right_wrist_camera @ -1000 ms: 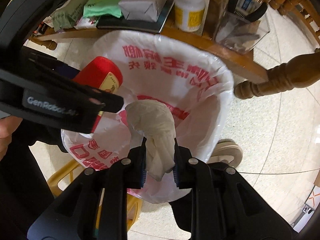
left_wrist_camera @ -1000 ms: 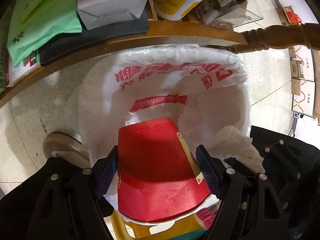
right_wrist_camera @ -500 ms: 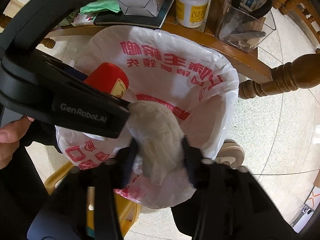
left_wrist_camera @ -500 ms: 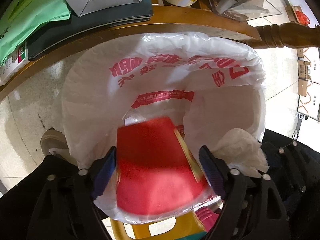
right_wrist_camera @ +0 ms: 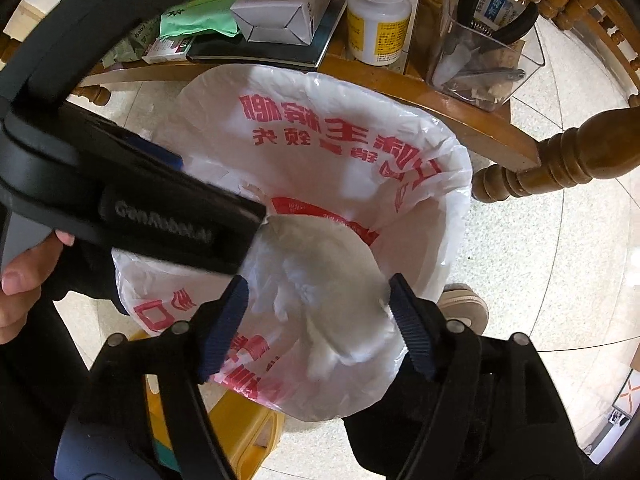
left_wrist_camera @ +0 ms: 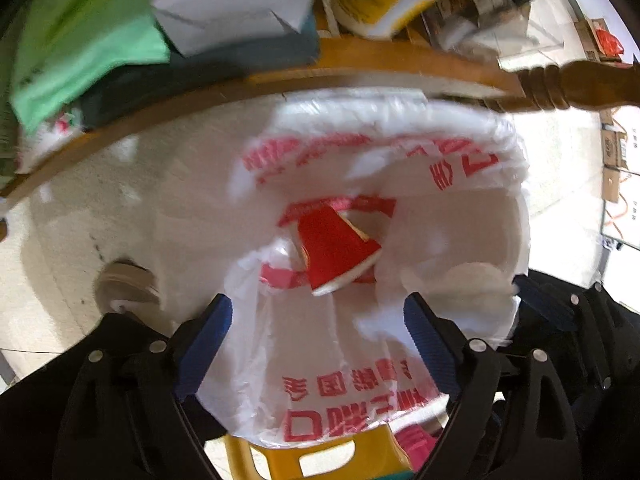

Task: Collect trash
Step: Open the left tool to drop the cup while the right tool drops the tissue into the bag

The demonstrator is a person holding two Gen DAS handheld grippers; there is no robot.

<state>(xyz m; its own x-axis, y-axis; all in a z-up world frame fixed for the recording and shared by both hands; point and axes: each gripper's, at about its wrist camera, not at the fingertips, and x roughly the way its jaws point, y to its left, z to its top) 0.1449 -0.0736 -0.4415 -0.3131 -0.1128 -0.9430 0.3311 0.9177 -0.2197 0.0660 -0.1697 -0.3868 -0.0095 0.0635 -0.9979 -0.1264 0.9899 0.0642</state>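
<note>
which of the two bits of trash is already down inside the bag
The red paper cup: it lies deep in the white bin bag, clear of the open left gripper. The crumpled white tissue sits between the right gripper's opened jaws.

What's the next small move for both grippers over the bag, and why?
Probably lift both clear. The left gripper has just been opening and the red cup lies down in the bag; the right gripper has opened too, and the tissue wad looks loose between its jaws.
</note>
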